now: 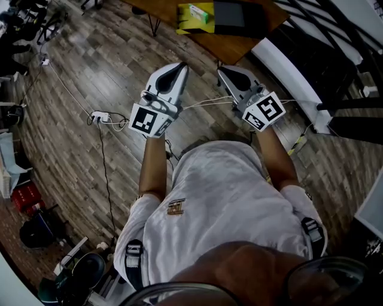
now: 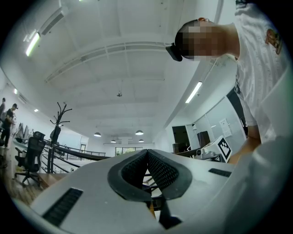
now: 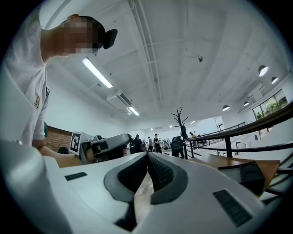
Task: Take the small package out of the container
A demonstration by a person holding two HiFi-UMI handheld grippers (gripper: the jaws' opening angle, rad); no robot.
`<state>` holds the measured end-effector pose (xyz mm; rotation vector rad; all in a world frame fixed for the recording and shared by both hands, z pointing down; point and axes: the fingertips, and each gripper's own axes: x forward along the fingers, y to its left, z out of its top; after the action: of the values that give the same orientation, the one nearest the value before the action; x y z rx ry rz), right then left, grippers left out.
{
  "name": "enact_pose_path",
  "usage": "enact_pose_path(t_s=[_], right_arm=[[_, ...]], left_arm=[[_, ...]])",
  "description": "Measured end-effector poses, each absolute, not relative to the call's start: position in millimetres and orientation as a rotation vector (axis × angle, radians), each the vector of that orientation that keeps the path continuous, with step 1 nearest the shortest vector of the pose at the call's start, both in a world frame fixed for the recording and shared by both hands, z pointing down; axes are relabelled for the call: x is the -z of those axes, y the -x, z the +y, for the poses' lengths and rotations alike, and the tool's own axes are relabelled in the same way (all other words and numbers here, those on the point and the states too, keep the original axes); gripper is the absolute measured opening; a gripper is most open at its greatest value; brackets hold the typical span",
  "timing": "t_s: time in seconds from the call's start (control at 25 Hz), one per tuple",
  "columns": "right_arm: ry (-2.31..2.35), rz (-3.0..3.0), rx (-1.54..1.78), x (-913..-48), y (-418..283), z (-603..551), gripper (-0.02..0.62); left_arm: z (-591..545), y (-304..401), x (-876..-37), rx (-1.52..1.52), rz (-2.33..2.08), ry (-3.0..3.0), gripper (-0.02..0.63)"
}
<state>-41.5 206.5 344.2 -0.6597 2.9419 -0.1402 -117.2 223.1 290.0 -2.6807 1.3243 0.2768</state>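
In the head view, a yellow container (image 1: 190, 23) lies on a brown table (image 1: 239, 43) at the top, with a small green-and-white package (image 1: 201, 12) in it. A person holds both grippers side by side in front of the chest, well short of the table. My left gripper (image 1: 179, 66) is shut with nothing between its pads, and its gripper view shows the tips (image 2: 147, 152) meeting against the ceiling. My right gripper (image 1: 222, 71) is also shut and empty, its tips (image 3: 148, 154) pressed together. The table edge (image 3: 229, 162) shows at the right of the right gripper view.
A dark flat tray (image 1: 234, 14) lies beside the container. A power strip with cables (image 1: 102, 117) lies on the wooden floor at left. A white ledge (image 1: 293, 72) and black railings run along the right. A red crate (image 1: 24, 196) stands at lower left.
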Motion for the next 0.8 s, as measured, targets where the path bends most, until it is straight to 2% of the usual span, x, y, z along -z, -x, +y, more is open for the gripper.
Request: enact_pose_path(t_s=[0.48, 0.8], right_arm=[[0.686, 2.946, 0.149, -348, 64, 181, 0.031], [0.668, 2.934, 0.132, -362, 60, 102, 0.031]], left_arm=[[195, 152, -290, -0.230, 1.310, 2.668, 0.018], [117, 157, -310, -0.185, 1.342, 2.654, 0.018]])
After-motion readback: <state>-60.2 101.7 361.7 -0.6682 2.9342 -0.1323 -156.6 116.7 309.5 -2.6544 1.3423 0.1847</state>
